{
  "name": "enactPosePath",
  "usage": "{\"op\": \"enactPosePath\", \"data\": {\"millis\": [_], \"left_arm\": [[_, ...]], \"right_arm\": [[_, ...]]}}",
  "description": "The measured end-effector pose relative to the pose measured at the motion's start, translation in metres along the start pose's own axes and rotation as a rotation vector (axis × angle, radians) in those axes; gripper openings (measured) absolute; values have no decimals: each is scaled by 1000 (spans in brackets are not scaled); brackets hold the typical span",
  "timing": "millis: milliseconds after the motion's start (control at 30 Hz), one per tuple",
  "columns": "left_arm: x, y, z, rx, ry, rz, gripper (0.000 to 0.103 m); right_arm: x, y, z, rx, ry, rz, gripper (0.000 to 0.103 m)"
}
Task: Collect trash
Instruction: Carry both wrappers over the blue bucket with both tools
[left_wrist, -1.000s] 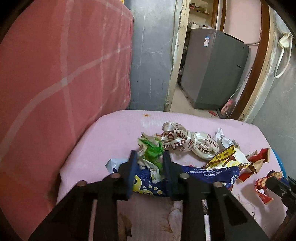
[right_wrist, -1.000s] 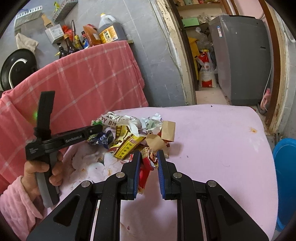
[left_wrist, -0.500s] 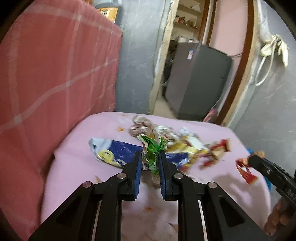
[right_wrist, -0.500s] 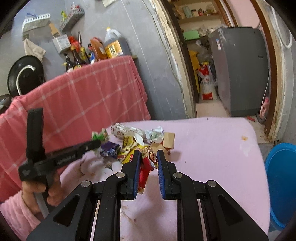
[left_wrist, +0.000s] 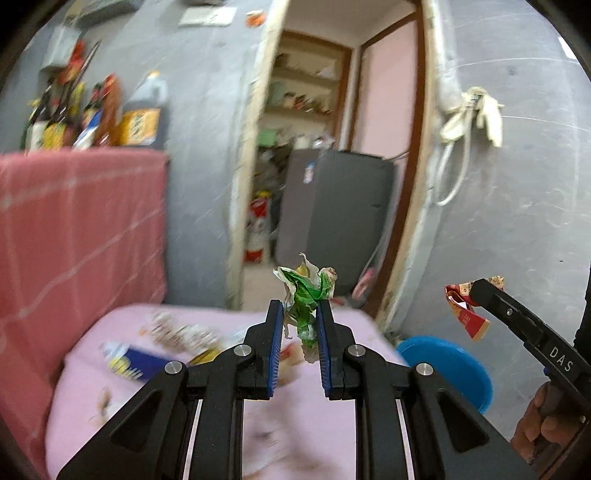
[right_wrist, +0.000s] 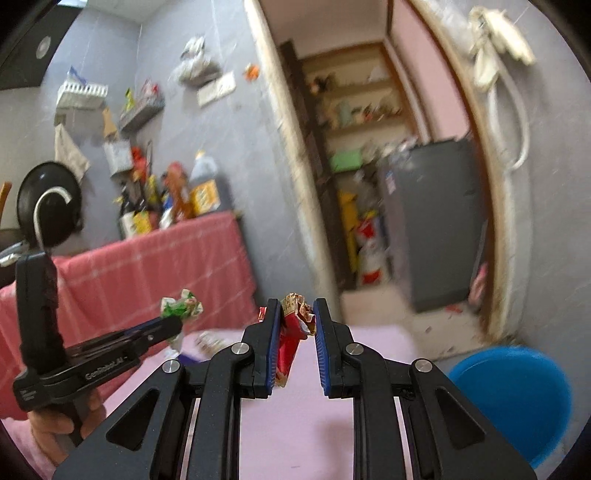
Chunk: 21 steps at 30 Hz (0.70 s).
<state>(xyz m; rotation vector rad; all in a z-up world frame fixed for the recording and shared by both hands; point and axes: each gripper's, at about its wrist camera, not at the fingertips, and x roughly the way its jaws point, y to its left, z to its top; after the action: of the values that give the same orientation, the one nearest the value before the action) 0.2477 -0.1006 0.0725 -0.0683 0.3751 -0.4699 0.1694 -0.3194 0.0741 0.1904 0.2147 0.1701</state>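
My left gripper (left_wrist: 299, 308) is shut on a crumpled green wrapper (left_wrist: 306, 291), held up above the pink-covered table (left_wrist: 110, 369). My right gripper (right_wrist: 295, 306) is shut on a crumpled red wrapper (right_wrist: 290, 332), also lifted off the table. In the left wrist view the right gripper (left_wrist: 476, 291) shows at the right edge with the red wrapper (left_wrist: 463, 310) hanging from it. In the right wrist view the left gripper (right_wrist: 173, 325) carries the green wrapper (right_wrist: 181, 304). A pile of wrappers (left_wrist: 177, 332) and a blue snack bag (left_wrist: 129, 363) lie blurred on the table.
A blue bin (right_wrist: 517, 391) stands on the floor right of the table, also seen as the blue bin (left_wrist: 447, 365). A red checked cloth (left_wrist: 74, 229) covers a counter with bottles (left_wrist: 92, 118) at left. A doorway with a grey appliance (left_wrist: 332, 214) lies beyond.
Both grippers have lifted off the table with their wrappers and tilted up toward level. The trash pile has dropped low in the views and the blue bin has come into sight.
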Motion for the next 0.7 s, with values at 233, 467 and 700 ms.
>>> {"op": "enactPosePath", "data": {"millis": [233,467,700], "left_arm": [[45,-77,10,46,-11,-148,15],[99,-133,-1,62,96,-239,15],[157,-170,-19,93,294,-296,15]], "right_arm": [[-27,-56,10,-28,-51,-175,16],[-38,-124,-8,0,-14,-317,17],[-28,-177,-37,124,80,-374,19]]}}
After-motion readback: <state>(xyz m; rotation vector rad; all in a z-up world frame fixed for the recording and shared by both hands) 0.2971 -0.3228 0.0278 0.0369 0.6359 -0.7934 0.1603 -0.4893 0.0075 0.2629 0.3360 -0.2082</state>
